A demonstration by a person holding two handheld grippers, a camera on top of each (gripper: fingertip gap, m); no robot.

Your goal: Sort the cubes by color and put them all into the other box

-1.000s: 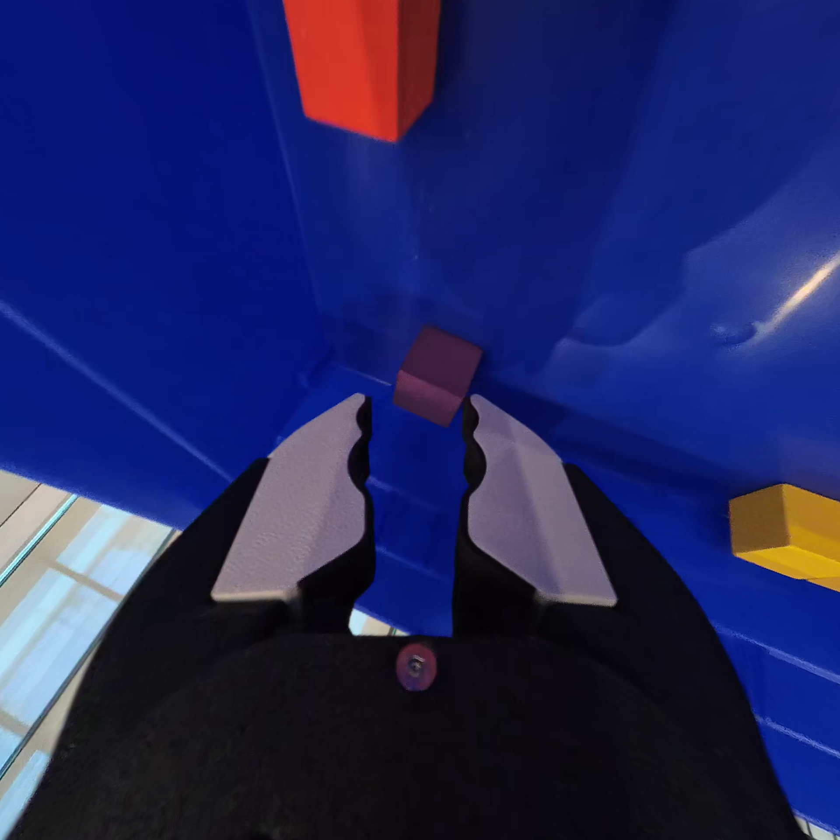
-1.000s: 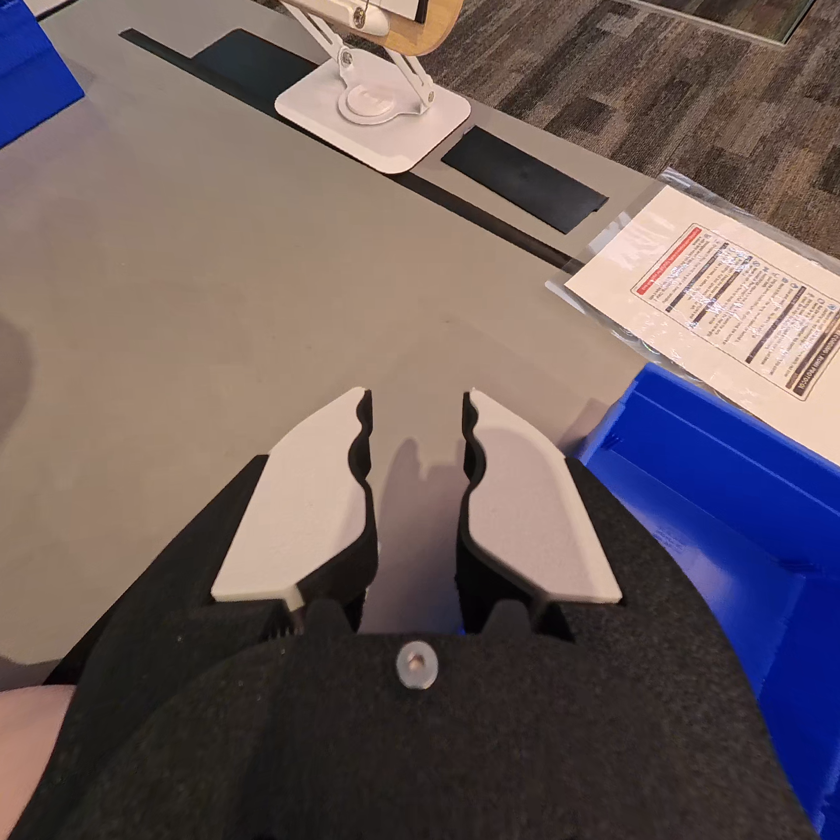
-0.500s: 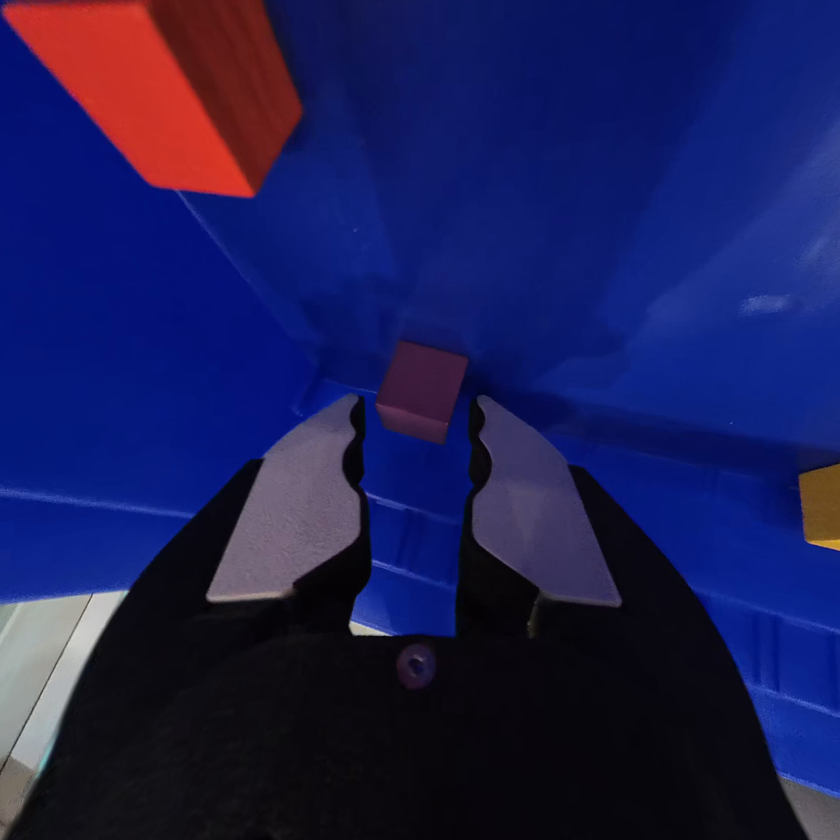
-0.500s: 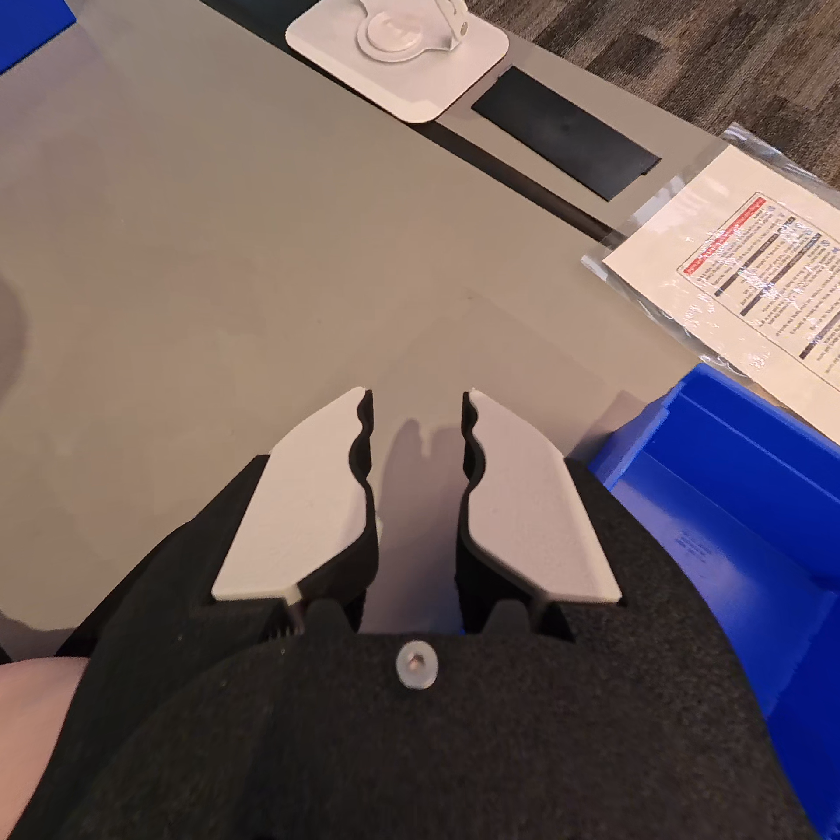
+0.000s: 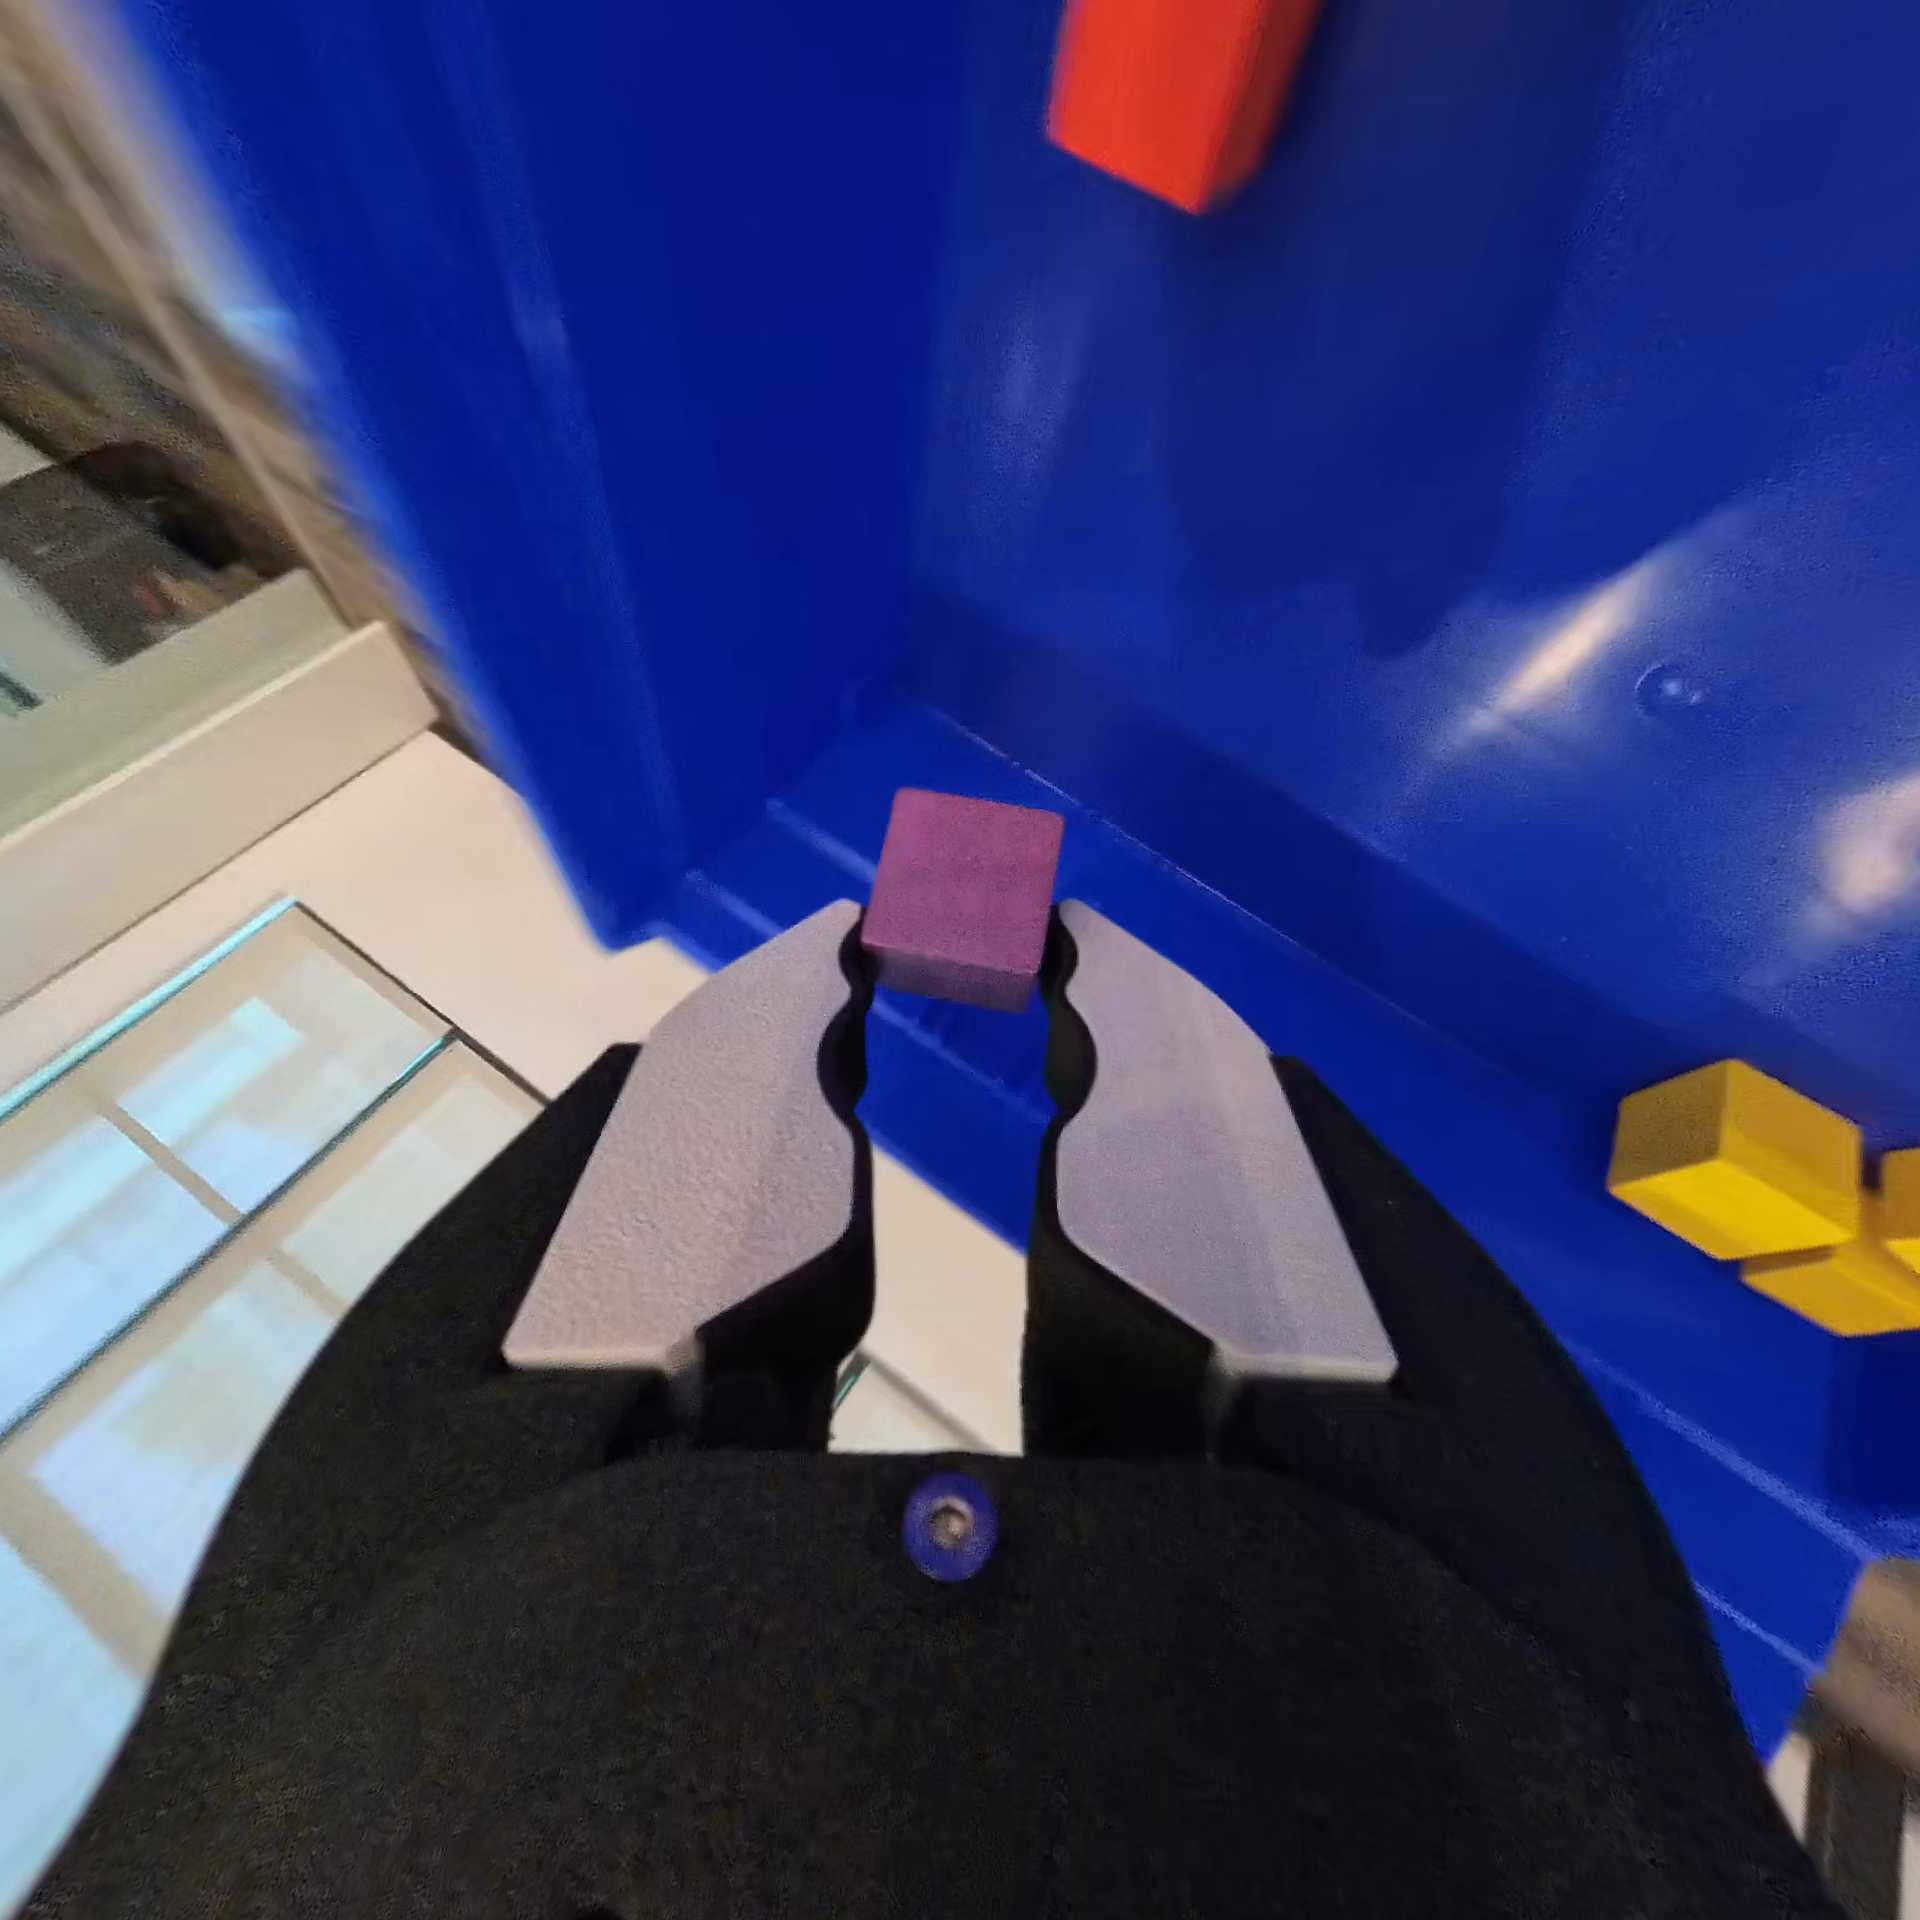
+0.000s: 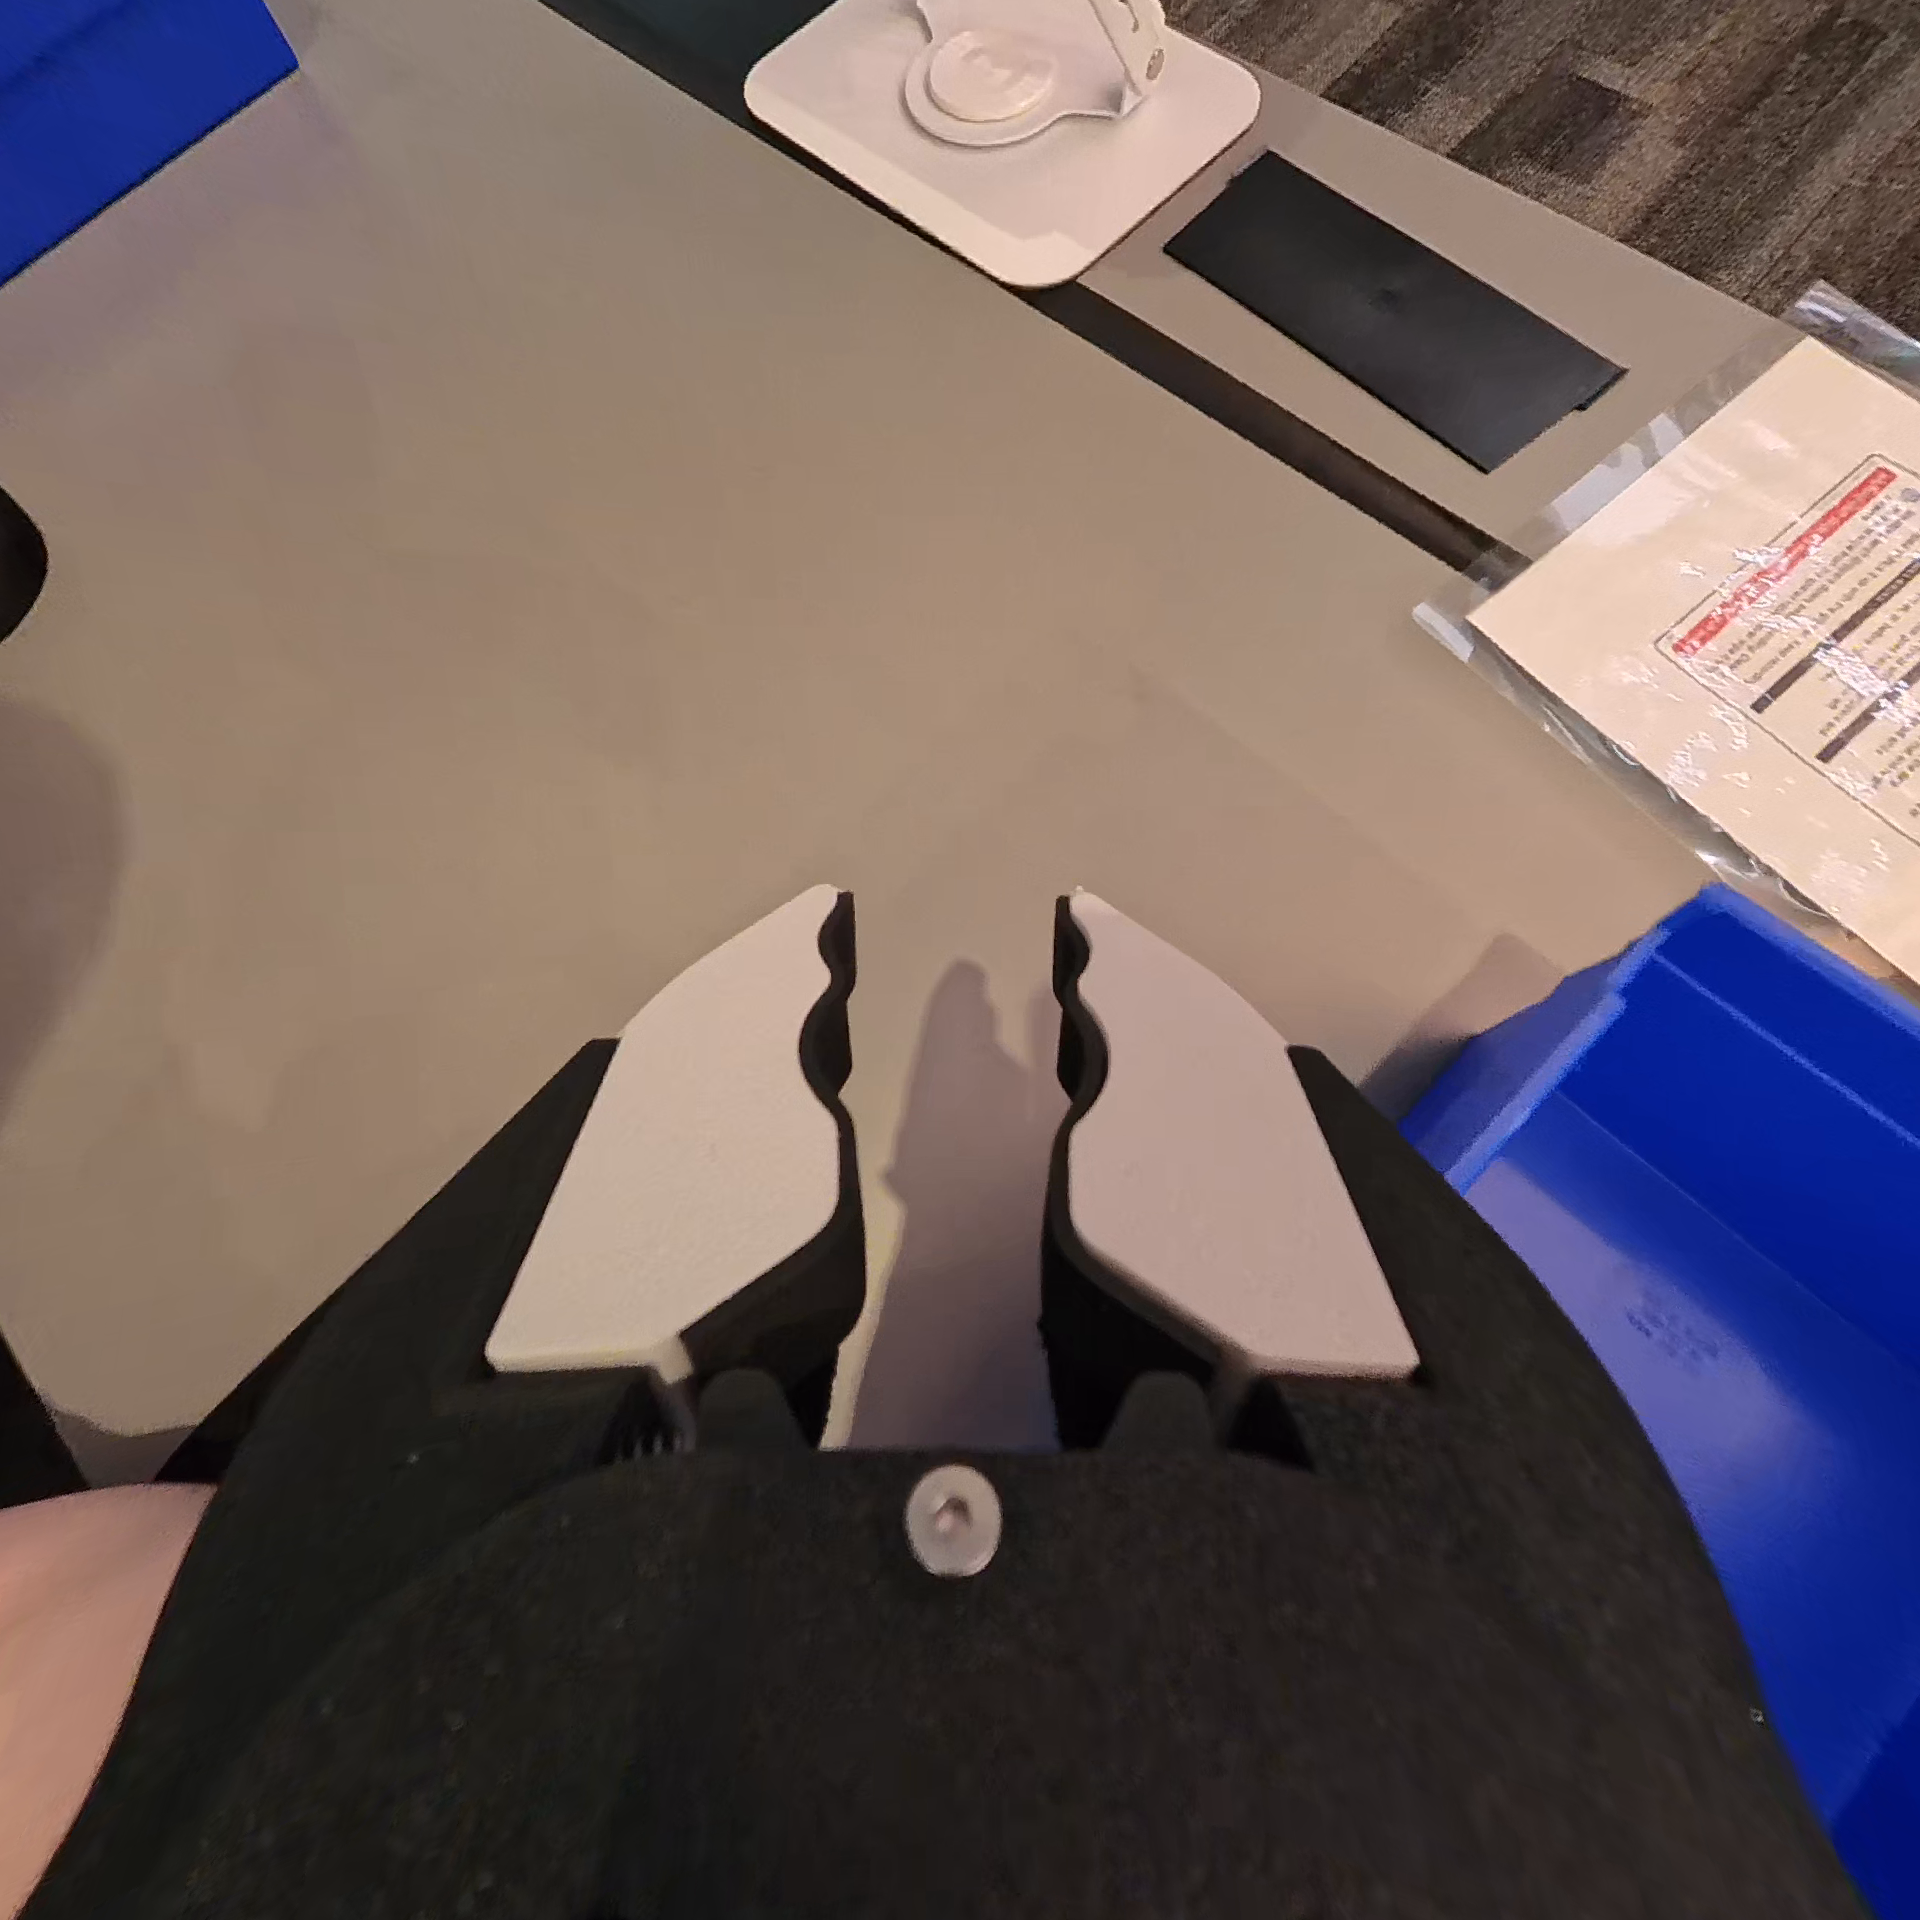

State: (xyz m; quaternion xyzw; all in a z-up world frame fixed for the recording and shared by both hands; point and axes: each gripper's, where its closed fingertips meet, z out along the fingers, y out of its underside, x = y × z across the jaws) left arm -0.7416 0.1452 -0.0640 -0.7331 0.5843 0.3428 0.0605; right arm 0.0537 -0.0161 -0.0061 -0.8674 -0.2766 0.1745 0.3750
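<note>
In the left wrist view, my left gripper (image 5: 958,935) is shut on a small purple cube (image 5: 966,883), pinched between the two fingertips near the inner corner of a blue box (image 5: 1247,468). A red block (image 5: 1164,94) lies farther in, at the top. Yellow cubes (image 5: 1745,1164) lie together at the right. In the right wrist view, my right gripper (image 6: 954,920) is open and empty, over the grey table (image 6: 520,520). The rim of a blue box (image 6: 1714,1143) is just to its right.
A white stand base (image 6: 997,125) and a black patch (image 6: 1382,312) lie at the table's far side. A printed sheet in a plastic sleeve (image 6: 1714,675) lies at the right. Another blue box corner (image 6: 104,104) shows at the top left. A hand (image 6: 62,1621) is at the lower left.
My left gripper has moved up to the purple cube and shut on it; its view has swung, with blur. My right gripper has drifted slightly forward and stays open.
</note>
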